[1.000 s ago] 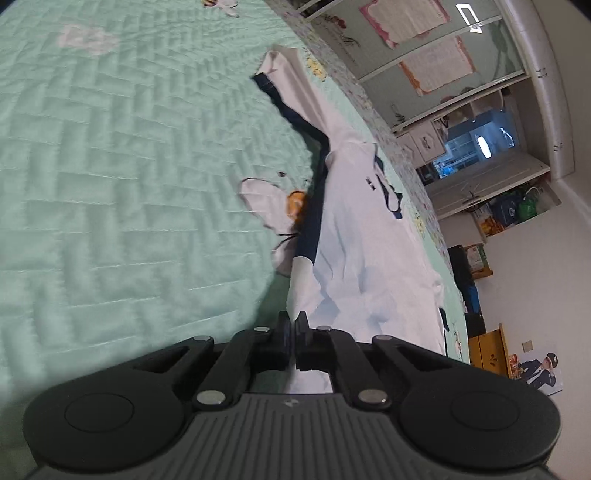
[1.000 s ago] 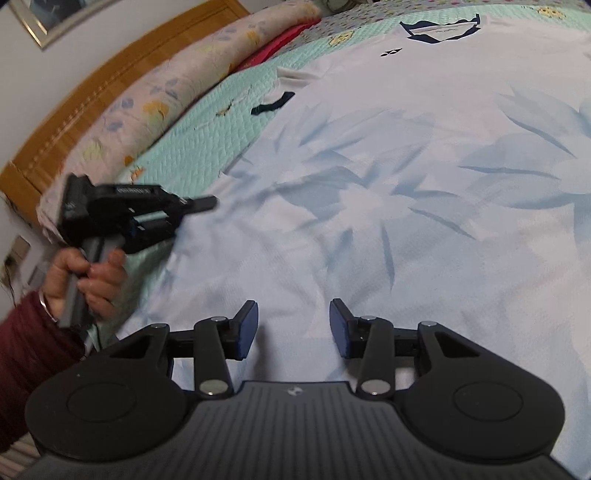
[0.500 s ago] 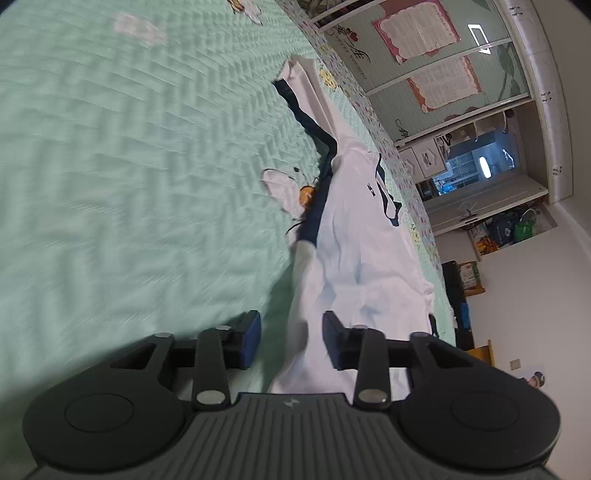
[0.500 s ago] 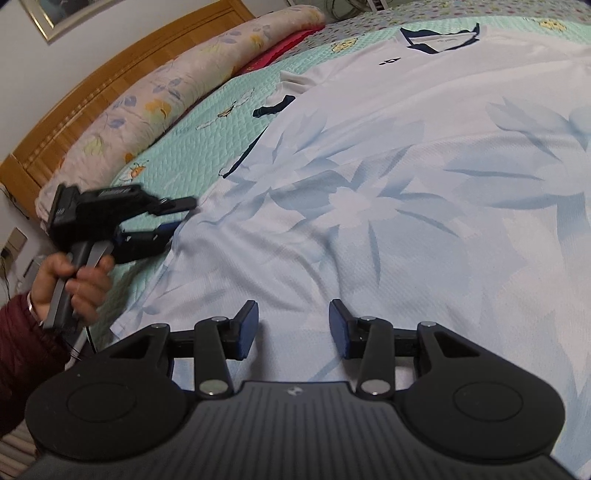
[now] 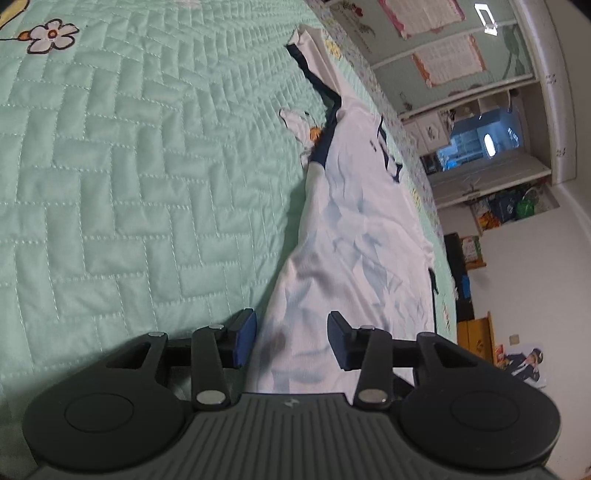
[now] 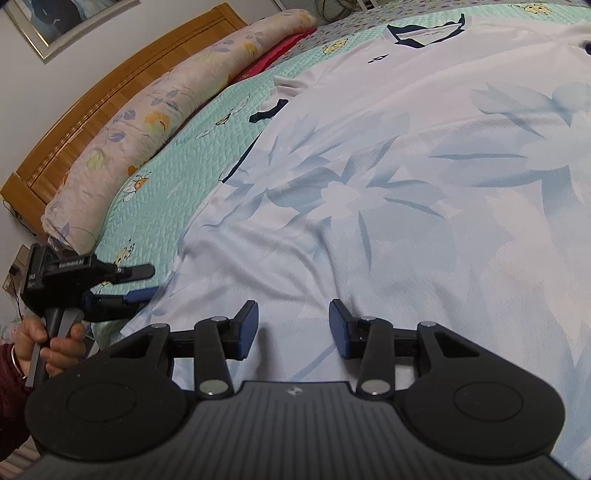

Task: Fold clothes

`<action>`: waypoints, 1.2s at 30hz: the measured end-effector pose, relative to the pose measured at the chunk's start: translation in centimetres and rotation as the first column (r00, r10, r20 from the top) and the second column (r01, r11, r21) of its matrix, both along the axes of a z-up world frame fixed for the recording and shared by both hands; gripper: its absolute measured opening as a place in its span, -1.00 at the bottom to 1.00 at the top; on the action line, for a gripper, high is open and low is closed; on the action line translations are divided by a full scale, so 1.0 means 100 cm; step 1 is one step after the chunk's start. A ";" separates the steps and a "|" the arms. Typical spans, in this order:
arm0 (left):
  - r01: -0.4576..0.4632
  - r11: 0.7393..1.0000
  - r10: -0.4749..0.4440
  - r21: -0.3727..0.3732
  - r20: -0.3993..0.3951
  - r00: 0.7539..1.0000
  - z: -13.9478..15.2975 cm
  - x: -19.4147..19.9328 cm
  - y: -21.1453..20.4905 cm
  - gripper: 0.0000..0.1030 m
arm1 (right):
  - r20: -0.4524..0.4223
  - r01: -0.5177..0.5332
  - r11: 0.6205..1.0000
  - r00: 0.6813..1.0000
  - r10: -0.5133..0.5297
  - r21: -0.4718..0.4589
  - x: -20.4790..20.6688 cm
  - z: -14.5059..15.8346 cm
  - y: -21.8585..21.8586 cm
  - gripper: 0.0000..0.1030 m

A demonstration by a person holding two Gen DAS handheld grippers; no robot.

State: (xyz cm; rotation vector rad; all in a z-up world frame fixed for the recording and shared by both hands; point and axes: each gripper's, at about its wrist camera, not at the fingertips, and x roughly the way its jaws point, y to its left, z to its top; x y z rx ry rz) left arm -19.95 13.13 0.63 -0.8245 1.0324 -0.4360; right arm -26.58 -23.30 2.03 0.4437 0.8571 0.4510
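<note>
A white shirt (image 6: 388, 177) with pale blue flower print and navy trim lies spread flat on the green quilted bed (image 6: 177, 166), collar (image 6: 424, 31) at the far end. In the left wrist view the shirt (image 5: 351, 240) runs away from me with its left edge between my fingers. My left gripper (image 5: 291, 339) is open at the shirt's lower left corner, holding nothing; it also shows in the right wrist view (image 6: 136, 284), jaws apart at the hem. My right gripper (image 6: 293, 328) is open, low over the shirt's hem area.
A rolled floral quilt (image 6: 155, 122) and a wooden headboard (image 6: 110, 88) line the far left of the bed. The bed's bare green quilt (image 5: 129, 166) stretches left of the shirt. A doorway and shelves (image 5: 487, 147) stand beyond the bed.
My left gripper was shut on the shirt's edge a second ago; it has opened, let the cloth go and dropped lower. The shirt's left edge now lies flatter. My right gripper stayed open.
</note>
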 end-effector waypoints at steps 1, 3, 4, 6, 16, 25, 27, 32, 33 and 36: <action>0.007 1.000 -0.007 0.012 -0.005 1.000 0.001 0.001 -0.002 -0.17 | 0.000 -0.001 1.000 1.000 0.001 -0.002 0.000 0.000 0.000 -0.16; 0.020 0.998 -0.019 0.052 -0.017 1.000 0.001 0.001 -0.005 -0.74 | 0.000 -0.002 1.000 1.000 0.002 -0.004 0.001 0.000 0.000 -0.16; 0.028 0.997 -0.026 0.077 -0.028 0.999 0.001 0.001 -0.007 -1.00 | -0.001 -0.003 1.000 1.000 0.003 -0.005 0.002 0.000 0.000 -0.16; 0.032 0.992 -0.029 0.122 -0.029 0.999 0.002 0.002 -0.008 -0.98 | 0.000 -0.002 1.000 1.000 0.002 -0.004 0.002 -0.001 0.000 -0.16; 0.025 0.972 -0.028 0.234 0.013 1.000 0.010 0.005 -0.007 -0.91 | 0.040 -0.012 0.999 0.999 0.014 -0.038 -0.004 -0.002 0.003 -0.16; 0.030 0.986 -0.023 0.162 -0.044 0.999 0.010 -0.017 -0.001 -0.82 | 0.047 -0.019 1.000 0.999 0.019 -0.009 -0.013 0.000 -0.001 -0.15; 0.021 0.989 -0.014 0.149 -0.048 0.999 0.010 -0.019 -0.001 -0.50 | 0.044 -0.022 1.000 0.999 0.022 -0.008 -0.018 0.001 -0.002 -0.14; 0.032 0.981 -0.024 0.189 -0.042 0.999 0.016 -0.022 -0.011 -0.56 | 0.020 -0.007 1.000 1.000 0.007 0.020 -0.031 0.003 -0.012 -0.14; 0.034 0.980 -0.026 0.197 -0.040 0.999 0.018 -0.022 -0.013 -1.00 | 0.016 -0.002 1.000 1.000 0.002 0.026 -0.034 0.004 -0.014 -0.14; 0.059 0.953 -0.055 0.298 -0.024 0.998 0.025 -0.027 -0.022 -0.99 | 0.016 0.004 1.000 1.000 -0.004 0.030 -0.041 0.004 -0.018 -0.14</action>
